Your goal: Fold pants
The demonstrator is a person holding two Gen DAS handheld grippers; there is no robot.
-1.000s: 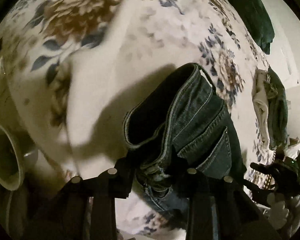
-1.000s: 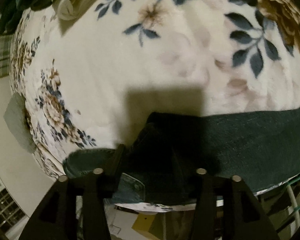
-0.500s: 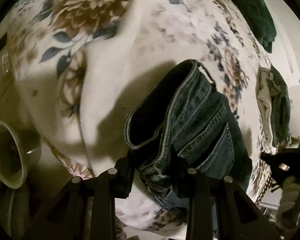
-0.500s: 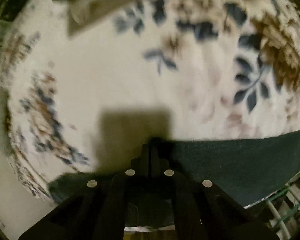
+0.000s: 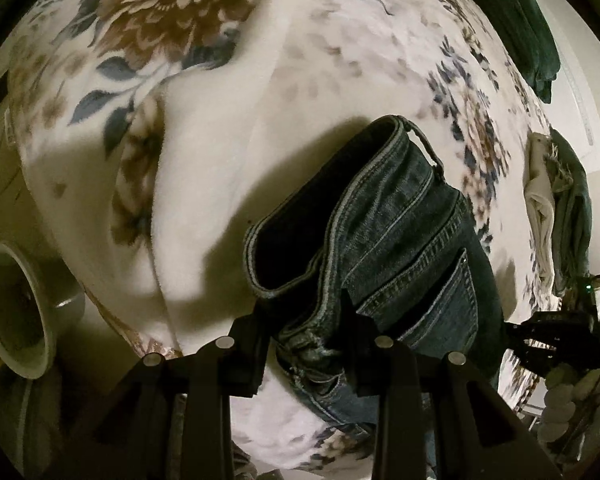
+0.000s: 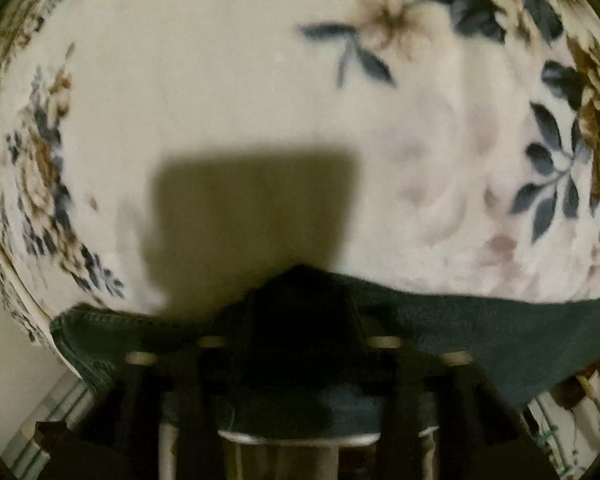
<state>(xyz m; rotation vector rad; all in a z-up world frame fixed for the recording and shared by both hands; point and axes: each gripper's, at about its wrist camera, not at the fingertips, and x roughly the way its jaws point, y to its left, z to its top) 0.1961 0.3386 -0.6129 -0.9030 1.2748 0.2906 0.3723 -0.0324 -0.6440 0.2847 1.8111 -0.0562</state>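
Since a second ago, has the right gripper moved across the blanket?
Yes. In the right wrist view the right gripper has shifted right: the blue leaf sprig on the floral blanket now sits further right and higher, jeans still pinched.

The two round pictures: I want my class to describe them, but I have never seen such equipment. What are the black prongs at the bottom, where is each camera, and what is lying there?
No robot here: a person holds a two-finger gripper in each hand, and each gripper carries a fisheye camera looking forward along its fingers. That lens makes the pictures round and bulged. The black prongs are the fingers.

In the left camera's picture, the left gripper has its fingers on either side of the waistband of dark blue jeans, which lie on a floral blanket. The right gripper shows at the far right edge.

In the right camera's picture, that gripper sits at the jeans' fabric, but blur and shadow hide whether it grips. Other folded clothes lie farther back.
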